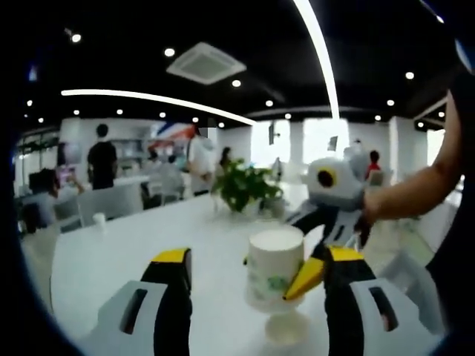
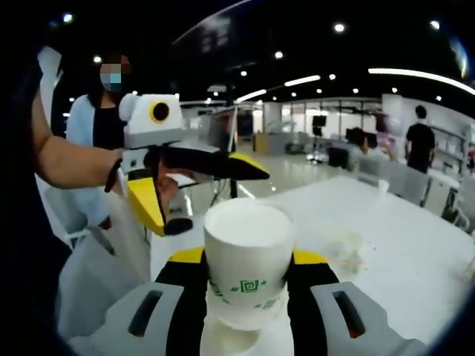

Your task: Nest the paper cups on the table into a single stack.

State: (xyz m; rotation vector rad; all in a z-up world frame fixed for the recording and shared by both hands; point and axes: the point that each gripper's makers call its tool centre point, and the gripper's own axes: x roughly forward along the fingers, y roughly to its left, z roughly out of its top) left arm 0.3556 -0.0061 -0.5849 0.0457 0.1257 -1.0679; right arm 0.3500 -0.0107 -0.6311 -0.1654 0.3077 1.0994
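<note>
A white paper cup (image 2: 247, 256) with a green print stands upright between the jaws of my right gripper (image 2: 247, 259), which is shut on it. Its base sits just over the rim of a second cup (image 2: 226, 340) on the white table (image 2: 404, 245). In the left gripper view the same held cup (image 1: 274, 271) hangs over that lower cup (image 1: 286, 326), close to my right-hand jaw. My left gripper (image 1: 258, 258) is open and wide around it. The right gripper (image 1: 326, 219) comes in from behind the cup. Facing it, the left gripper (image 2: 204, 196) shows open too.
A potted plant (image 1: 245, 185) stands mid-table behind the cups. A small cup (image 1: 99, 219) sits at the far left of the table (image 1: 133, 252). Chairs and several people are around the room; one person (image 2: 93, 126) stands close at the left.
</note>
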